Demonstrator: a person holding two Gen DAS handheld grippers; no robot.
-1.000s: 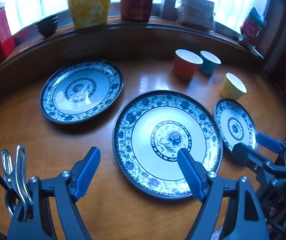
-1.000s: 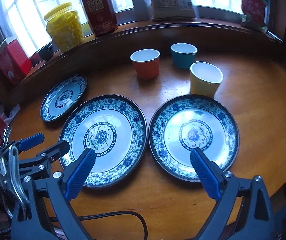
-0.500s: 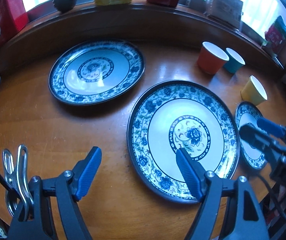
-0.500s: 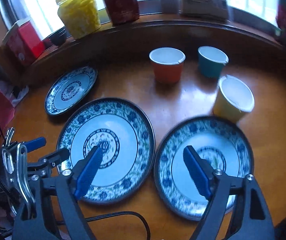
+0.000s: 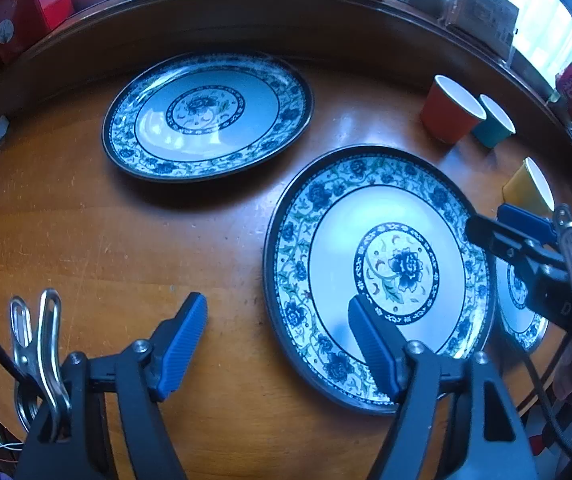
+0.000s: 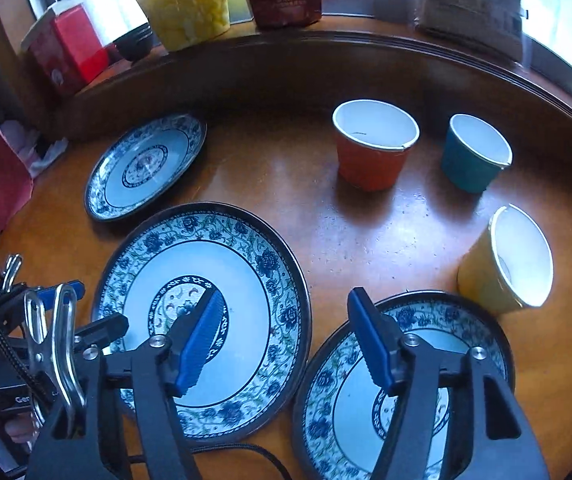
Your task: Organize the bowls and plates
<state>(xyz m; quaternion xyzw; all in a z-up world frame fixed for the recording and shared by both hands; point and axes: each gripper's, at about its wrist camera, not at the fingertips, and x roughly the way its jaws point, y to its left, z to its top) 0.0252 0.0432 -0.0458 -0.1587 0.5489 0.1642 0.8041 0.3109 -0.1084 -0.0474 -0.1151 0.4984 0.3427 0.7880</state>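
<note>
On the bench (image 5: 85, 240): we see three plates, middle plate (image 5: 378, 276) nearest.
Beside them: orange cup (image 6: 374, 144), teal cup (image 6: 476, 152), yellow cup (image 6: 510, 260).
Left gripper (image 5: 277, 340): jaws closing, straddling the middle plate's rim, not gripping.
Right gripper (image 6: 286, 340): jaws closing over two plates' adjoining rims, ungripped.

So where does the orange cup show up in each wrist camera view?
Left wrist: orange cup at upper right, overlapping the teal cup.
Right wrist: orange cup upper centre-right, clear of the teal cup.
Shared landmark: the middle plate.

Bare table (image 5: 97, 248) at left edge; cups (image 6: 374, 148) crowd the back-right, sill clutter (image 6: 185, 0) blocks the rear edge.
</note>
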